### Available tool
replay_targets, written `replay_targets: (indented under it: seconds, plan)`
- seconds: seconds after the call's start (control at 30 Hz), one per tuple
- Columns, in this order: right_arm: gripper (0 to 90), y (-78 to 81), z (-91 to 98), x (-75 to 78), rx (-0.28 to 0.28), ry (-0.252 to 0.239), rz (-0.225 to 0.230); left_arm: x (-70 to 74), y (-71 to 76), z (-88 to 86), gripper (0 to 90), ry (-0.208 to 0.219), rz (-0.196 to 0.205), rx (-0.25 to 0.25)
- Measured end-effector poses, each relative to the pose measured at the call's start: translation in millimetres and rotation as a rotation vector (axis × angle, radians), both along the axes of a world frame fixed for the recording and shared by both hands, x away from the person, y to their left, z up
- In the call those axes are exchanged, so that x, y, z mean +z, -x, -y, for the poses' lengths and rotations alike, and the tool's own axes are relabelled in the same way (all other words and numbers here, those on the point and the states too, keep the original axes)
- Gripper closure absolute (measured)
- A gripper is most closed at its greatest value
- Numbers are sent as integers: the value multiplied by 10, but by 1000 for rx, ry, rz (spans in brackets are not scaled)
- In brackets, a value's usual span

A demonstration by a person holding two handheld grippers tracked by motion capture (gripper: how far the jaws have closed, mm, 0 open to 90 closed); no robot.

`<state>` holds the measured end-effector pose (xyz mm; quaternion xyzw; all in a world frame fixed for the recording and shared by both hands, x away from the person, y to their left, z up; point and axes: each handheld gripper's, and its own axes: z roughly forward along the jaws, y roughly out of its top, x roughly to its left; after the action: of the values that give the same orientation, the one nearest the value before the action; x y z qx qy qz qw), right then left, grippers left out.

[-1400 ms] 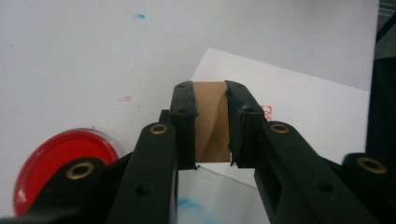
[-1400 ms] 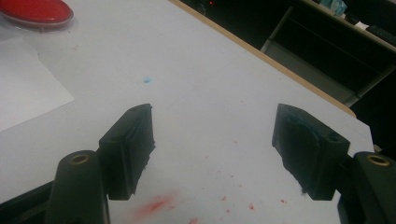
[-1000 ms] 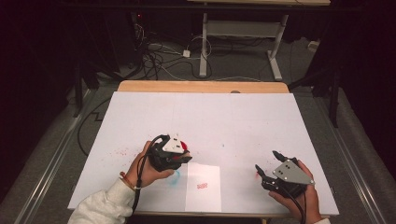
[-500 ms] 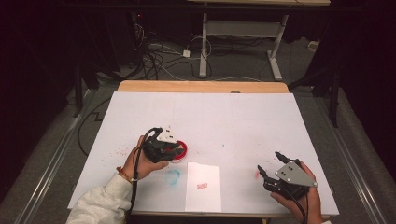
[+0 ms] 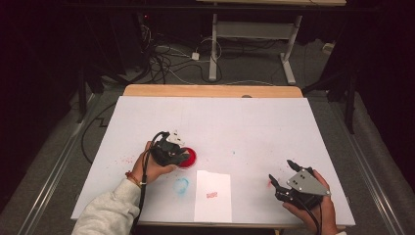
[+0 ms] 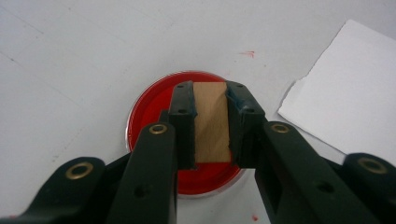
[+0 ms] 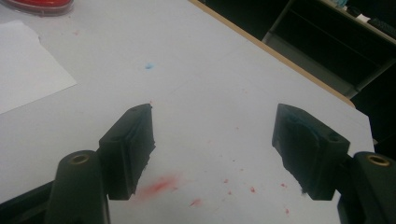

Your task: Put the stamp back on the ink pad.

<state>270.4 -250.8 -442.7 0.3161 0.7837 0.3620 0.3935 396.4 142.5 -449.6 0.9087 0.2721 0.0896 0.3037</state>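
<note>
1. Left gripper [image 5: 172, 152]: jaws are seen closed narrowly on a small wooden block [image 6: 212, 121], pads pressed against both of its sides. In the left gripper view the block is held over the middle of a round red ink dish [image 6: 149, 107]; contact with the ink cannot be told.
2. Right gripper [image 5: 283, 172]: jaws are held wide apart with nothing between them, low over the counter [image 5: 254, 127] at the 4 o'clock corner.
3. The red dish is placed at about 8 o'clock on the counter, well in from the edges. Open white surface is noted across the far half, from 10 to 2 o'clock.
4. A sheet of white paper [image 5: 213, 196], marked with a red stamp print [image 5: 212, 195], is laid at 6 o'clock, just beside the dish on its 4 o'clock side, reaching the near edge.
5. A blue ring smear [image 5: 181, 185] is seen between dish and paper; red spatter [image 7: 161, 185] is noted under the right jaws.
6. Nothing is found standing between the two grippers except the flat sheet.
</note>
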Motion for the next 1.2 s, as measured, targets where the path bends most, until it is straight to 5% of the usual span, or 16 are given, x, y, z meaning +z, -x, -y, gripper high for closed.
replay_targets:
  seconds: [0.2,0.7,1.2]
  plan:
    - [297,0,0,-5,-1,2,-6,-61,-30,11,725,-24,-18,3]
    - [297,-3,3,-7,6,11,-9,-87,-43,10,703,-6,-26,13]
    - [299,1,-7,-6,8,11,-10,42,63,27,586,39,79,21]
